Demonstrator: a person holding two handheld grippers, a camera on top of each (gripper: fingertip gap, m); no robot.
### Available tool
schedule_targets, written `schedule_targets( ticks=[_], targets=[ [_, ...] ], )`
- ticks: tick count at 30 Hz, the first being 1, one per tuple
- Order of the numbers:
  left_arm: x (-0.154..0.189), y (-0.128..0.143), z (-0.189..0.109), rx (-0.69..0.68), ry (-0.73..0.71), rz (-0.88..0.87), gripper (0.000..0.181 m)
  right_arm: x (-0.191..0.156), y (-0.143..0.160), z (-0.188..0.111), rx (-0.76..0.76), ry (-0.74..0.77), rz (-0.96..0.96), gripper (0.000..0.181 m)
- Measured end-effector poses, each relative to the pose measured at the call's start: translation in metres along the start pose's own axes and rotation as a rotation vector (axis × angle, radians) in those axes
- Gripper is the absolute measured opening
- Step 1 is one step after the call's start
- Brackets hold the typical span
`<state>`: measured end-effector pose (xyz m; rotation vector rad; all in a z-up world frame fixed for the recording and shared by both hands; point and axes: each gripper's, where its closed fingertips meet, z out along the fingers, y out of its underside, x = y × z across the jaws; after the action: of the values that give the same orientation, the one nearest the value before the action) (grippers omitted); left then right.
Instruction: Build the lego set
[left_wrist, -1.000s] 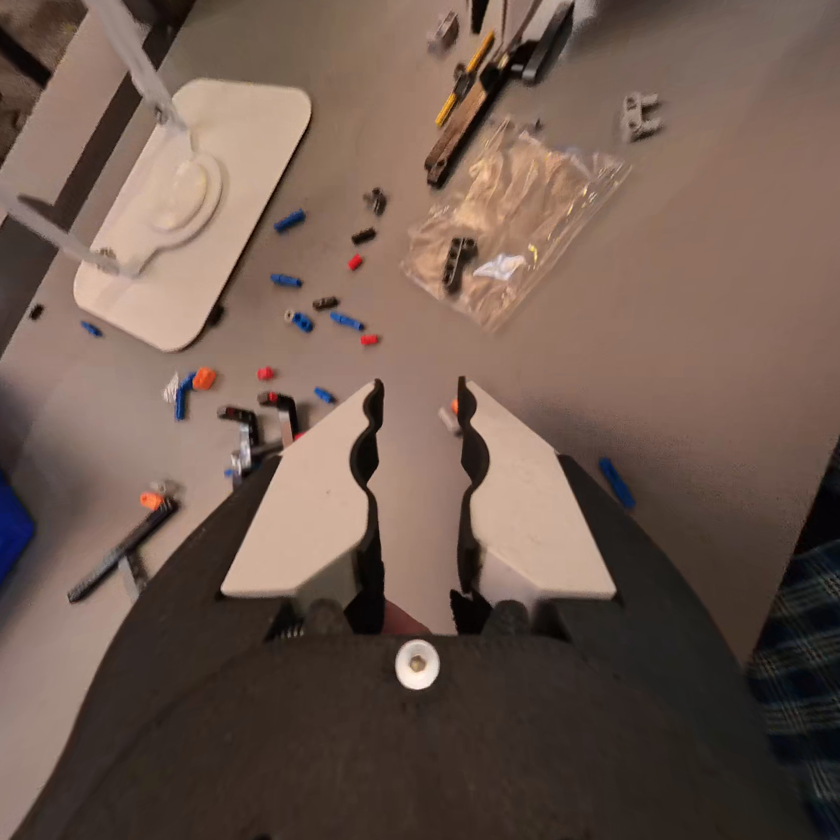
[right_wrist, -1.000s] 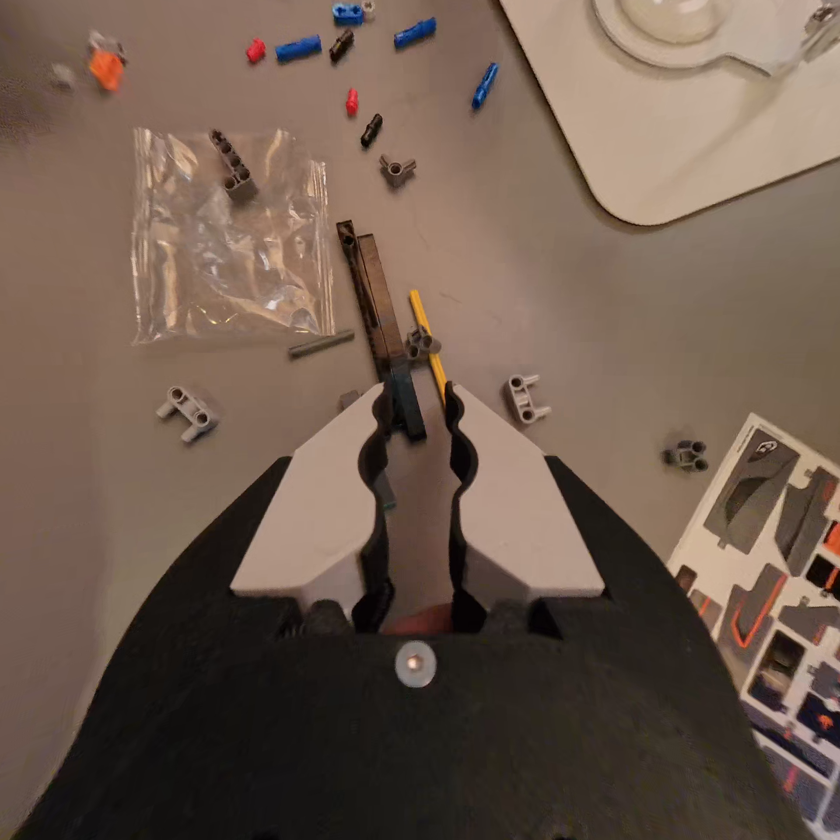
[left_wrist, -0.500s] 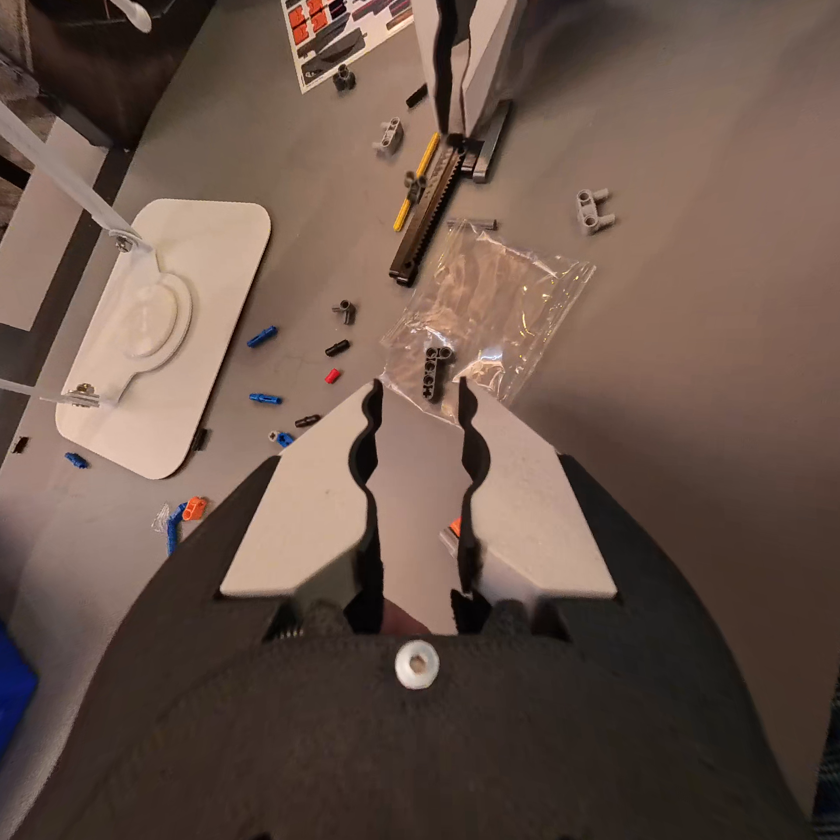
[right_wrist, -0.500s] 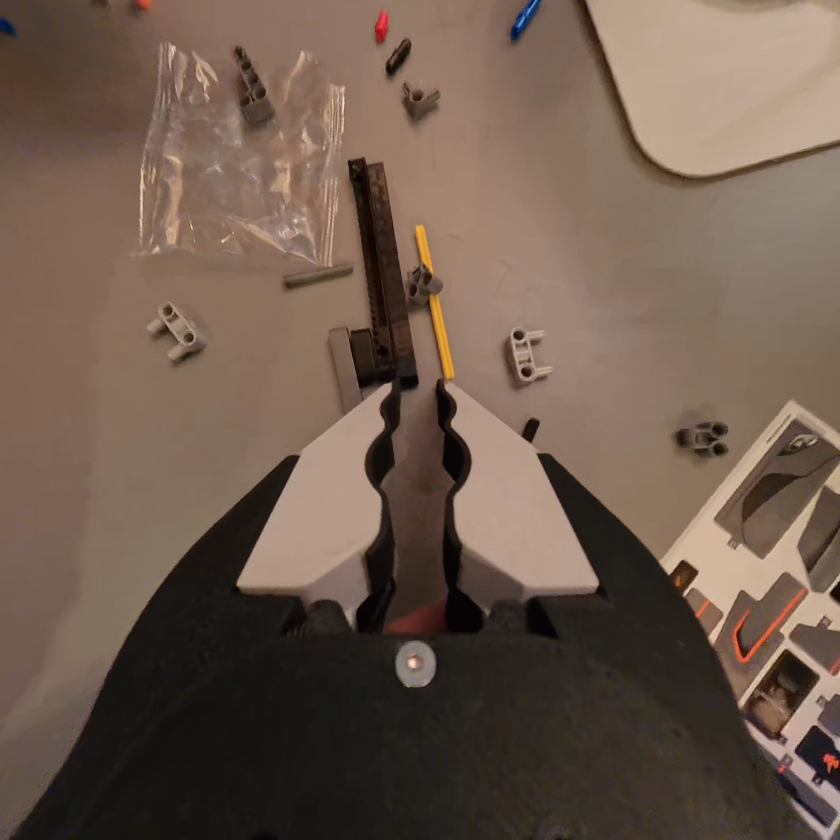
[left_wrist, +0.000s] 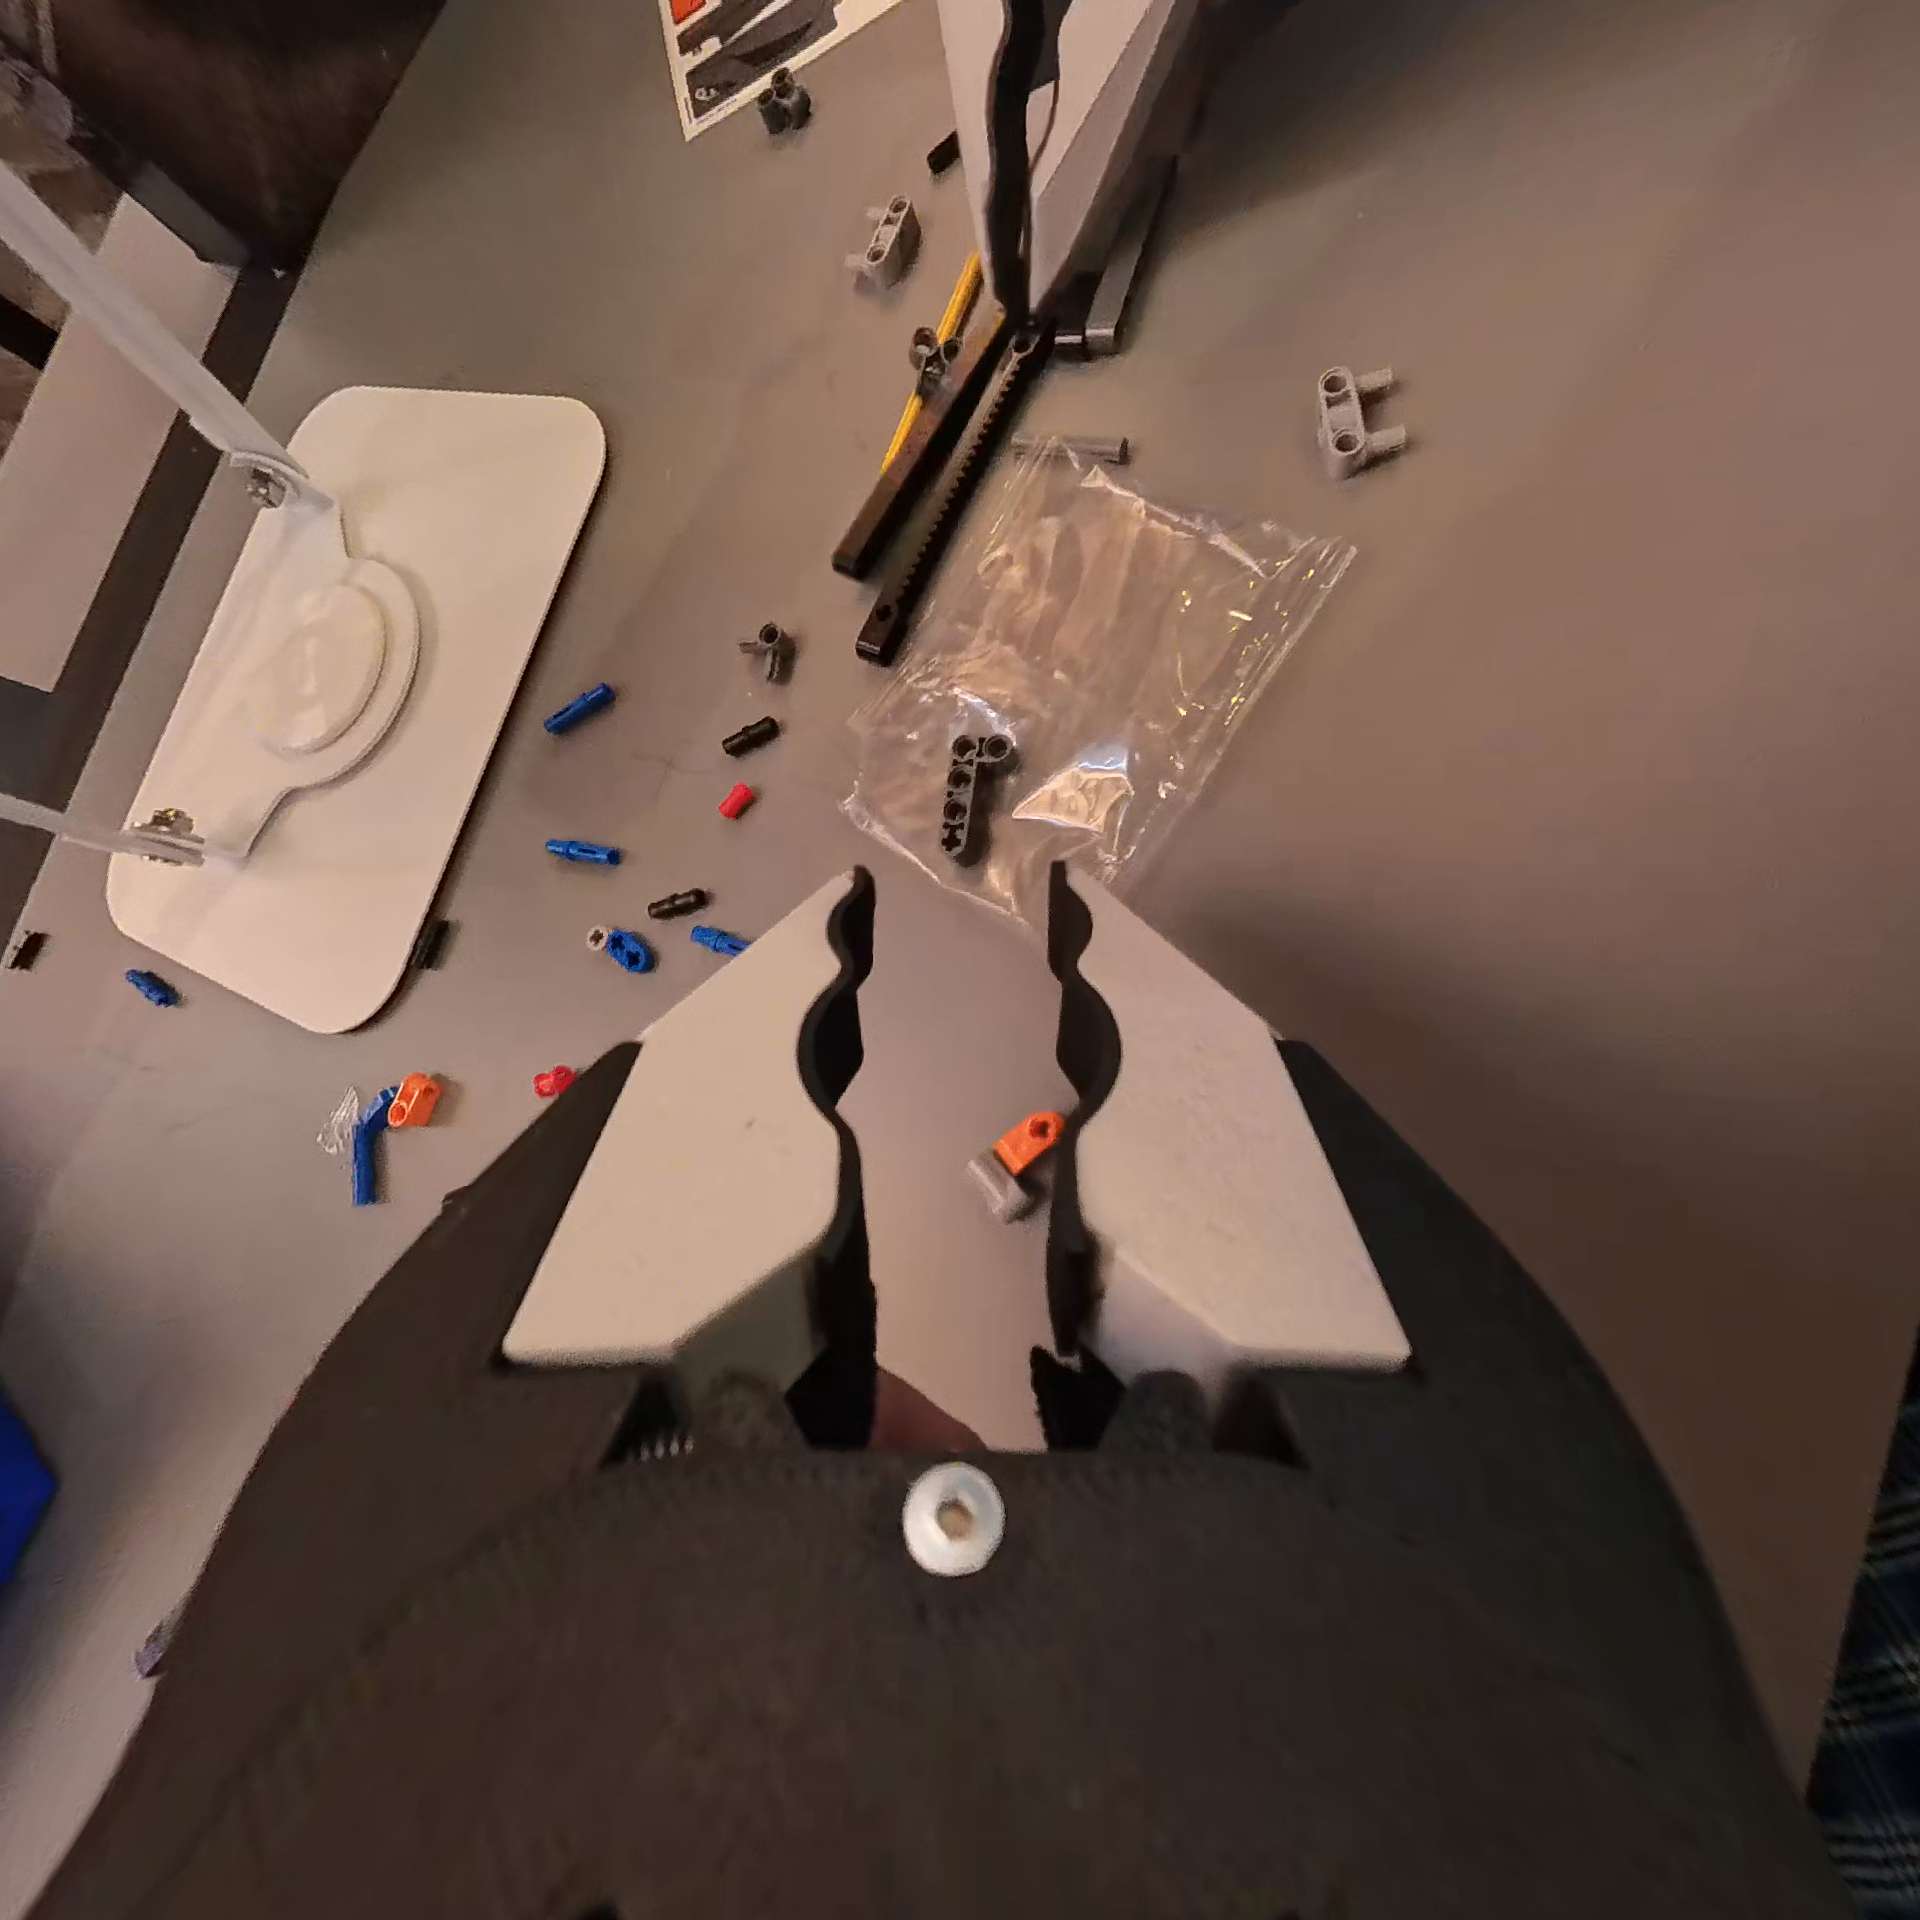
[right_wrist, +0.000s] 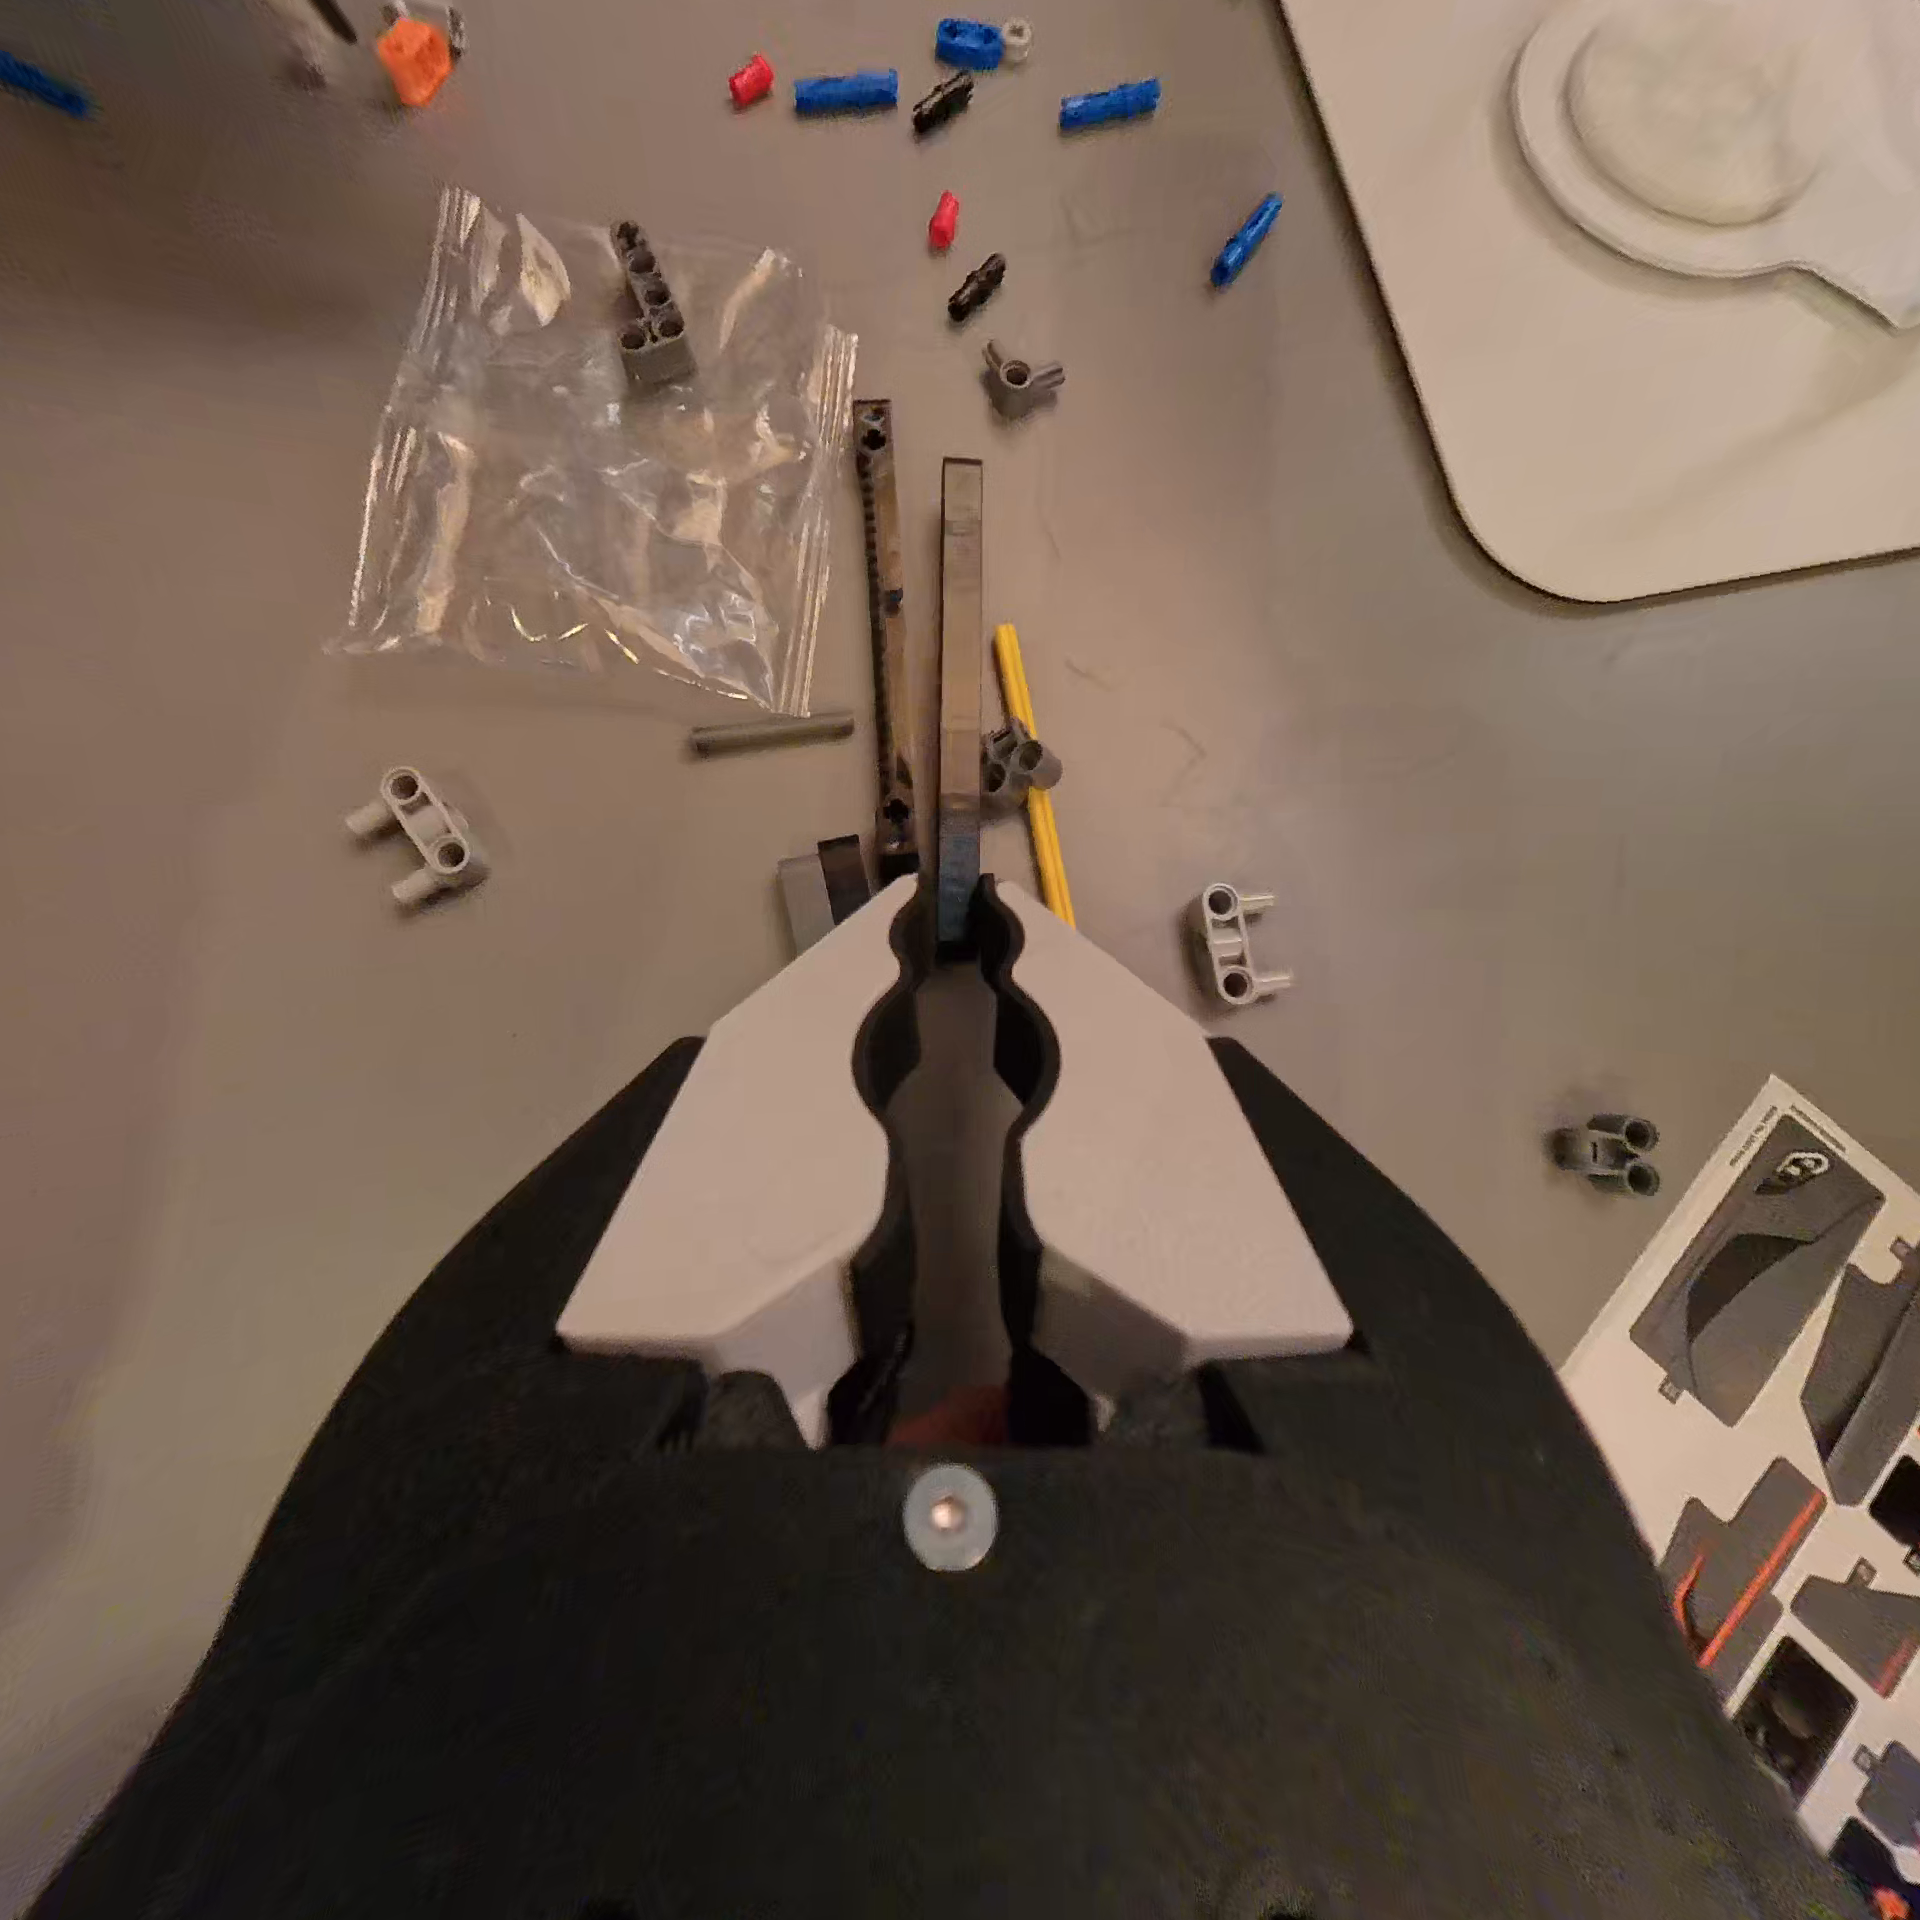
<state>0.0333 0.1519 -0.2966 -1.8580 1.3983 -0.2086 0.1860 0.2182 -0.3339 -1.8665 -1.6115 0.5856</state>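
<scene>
Scattered pins (left_wrist: 580, 709) crowd left; table (left_wrist: 1558, 831) right bare.

A plastic bag (right_wrist: 597, 488) is lying left of the toothed beam (right_wrist: 883, 623) — an axle (right_wrist: 1029, 769) sitting right of it, a sticker sheet (right_wrist: 1787, 1382) lying far right, pins (right_wrist: 844, 91) lying beyond.

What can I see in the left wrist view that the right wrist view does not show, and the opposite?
Only the left wrist view: the open left hand-held gripper and the orange piece between its fingers. Only the right wrist view: the right hand-held gripper closed on the long black beam, seen from behind. Both: the plastic bag, yellow axle, white base plate.
</scene>
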Motion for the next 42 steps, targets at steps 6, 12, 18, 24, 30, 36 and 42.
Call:
schedule_targets(
  ticks=[6,12,18,24,30,36,42],
  targets=[
    [-0.020,-0.006,-0.002,0.032,-0.113,0.003,0.041,-0.002,-0.023,-0.020,0.148,-0.051,0.161,0.005],
    [-0.025,-0.045,0.015,0.085,-0.184,0.206,0.052,-0.024,-0.047,-0.031,0.259,-0.226,0.307,0.005],
    [-0.029,-0.071,0.026,0.059,-0.356,0.521,0.052,-0.061,-0.067,-0.029,0.239,-0.415,0.316,0.005],
    [0.000,-0.052,0.016,0.043,-0.294,0.620,0.007,-0.097,-0.085,-0.016,0.223,-0.552,0.299,0.005],
    [0.020,-0.023,-0.012,0.014,-0.175,0.401,0.003,-0.091,-0.096,-0.007,0.214,-0.452,0.280,0.029],
    [0.070,0.010,-0.016,-0.151,0.053,0.139,0.004,-0.070,-0.096,0.009,0.149,-0.260,0.166,0.023],
    [0.089,0.024,0.000,-0.198,0.119,-0.048,0.004,-0.054,-0.107,0.034,0.081,-0.185,0.060,0.019]
  ],
)
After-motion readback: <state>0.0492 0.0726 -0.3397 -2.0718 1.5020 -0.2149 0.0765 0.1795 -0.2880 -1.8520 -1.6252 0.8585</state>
